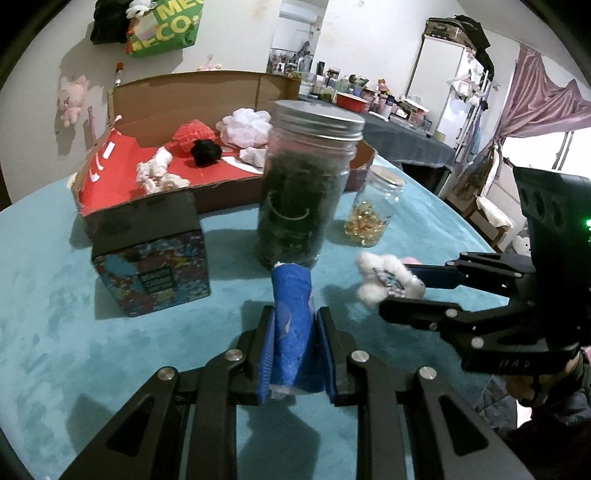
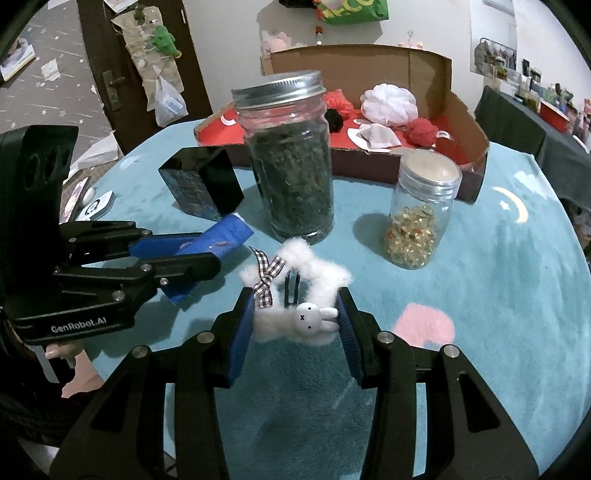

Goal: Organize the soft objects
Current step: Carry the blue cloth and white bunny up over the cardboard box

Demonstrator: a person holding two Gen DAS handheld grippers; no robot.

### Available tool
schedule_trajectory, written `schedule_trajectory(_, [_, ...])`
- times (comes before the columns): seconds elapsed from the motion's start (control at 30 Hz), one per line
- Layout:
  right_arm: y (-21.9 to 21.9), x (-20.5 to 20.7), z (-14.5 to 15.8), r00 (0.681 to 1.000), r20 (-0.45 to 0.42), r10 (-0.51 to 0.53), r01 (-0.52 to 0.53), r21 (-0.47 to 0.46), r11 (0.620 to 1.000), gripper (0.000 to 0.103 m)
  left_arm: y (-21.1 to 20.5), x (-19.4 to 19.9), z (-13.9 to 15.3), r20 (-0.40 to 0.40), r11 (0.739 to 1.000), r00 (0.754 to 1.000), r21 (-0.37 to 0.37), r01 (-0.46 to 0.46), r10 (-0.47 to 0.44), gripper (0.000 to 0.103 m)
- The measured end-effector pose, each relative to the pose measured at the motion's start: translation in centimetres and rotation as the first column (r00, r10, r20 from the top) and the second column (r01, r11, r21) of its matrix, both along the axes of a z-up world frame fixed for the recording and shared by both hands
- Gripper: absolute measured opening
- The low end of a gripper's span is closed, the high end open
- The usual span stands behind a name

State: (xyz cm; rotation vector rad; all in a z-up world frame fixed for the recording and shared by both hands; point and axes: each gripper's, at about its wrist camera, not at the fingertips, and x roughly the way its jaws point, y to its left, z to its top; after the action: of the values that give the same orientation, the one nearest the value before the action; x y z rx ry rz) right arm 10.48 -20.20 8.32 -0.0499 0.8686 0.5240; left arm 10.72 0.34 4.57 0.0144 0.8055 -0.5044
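Blue rolled cloth (image 1: 291, 332) clamped in left tongs (image 1: 293, 354), fluffy white star clip (image 2: 295, 295) clamped in right tongs (image 2: 297, 325); bunny charm (image 2: 314, 317) only visible from right wrist.

Tabletop (image 2: 498, 280) under a teal plush cover with moon and cloud print. Tall glass jar (image 2: 291, 162), metal screw lid, full of dark green dried matter, upright near centre. Small jar (image 2: 421, 218) of amber capsules, pale lid, at its 4 o'clock, apart from it. Patterned box (image 2: 201, 184), dark top, at the tall jar's 9 o'clock. Green bag (image 1: 166, 29) on the wall at 12 o'clock.
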Motion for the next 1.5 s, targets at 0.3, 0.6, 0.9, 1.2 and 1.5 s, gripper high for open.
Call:
schedule_trajectory(0.3, [-2.0,0.2,-0.3,0.999,-0.018,-0.044,0.044,-0.004,0.999,0.042,3.7,-0.5,-0.1,-0.014,0.998,0.998,-0.001,-0.067,0.067,0.023])
schedule_trajectory(0.6, [-4.9,0.5,-0.9,0.993,-0.043,-0.111,0.11,-0.013,0.994,0.042,7.5,-0.8,-0.2,0.002,0.99,0.99,0.029,-0.139,0.139,0.023])
schedule_trajectory(0.9, [-7.4,1.3,-1.1,0.986,-0.046,-0.158,0.157,-0.023,0.987,0.042,11.1,1.2,-0.5,0.028,0.983,0.984,0.054,-0.175,0.174,0.023])
schedule_trajectory(1.2, [-8.9,2.6,-1.3,0.983,-0.038,-0.18,0.179,-0.038,0.983,0.042,12.5,4.2,-0.1,0.062,0.989,0.991,0.079,-0.125,0.12,0.023])
schedule_trajectory(1.5, [-9.5,5.3,-1.2,0.988,-0.009,-0.157,0.156,-0.078,0.985,0.042,12.3,6.9,0.2,0.067,0.991,0.997,0.125,-0.039,0.031,0.023])
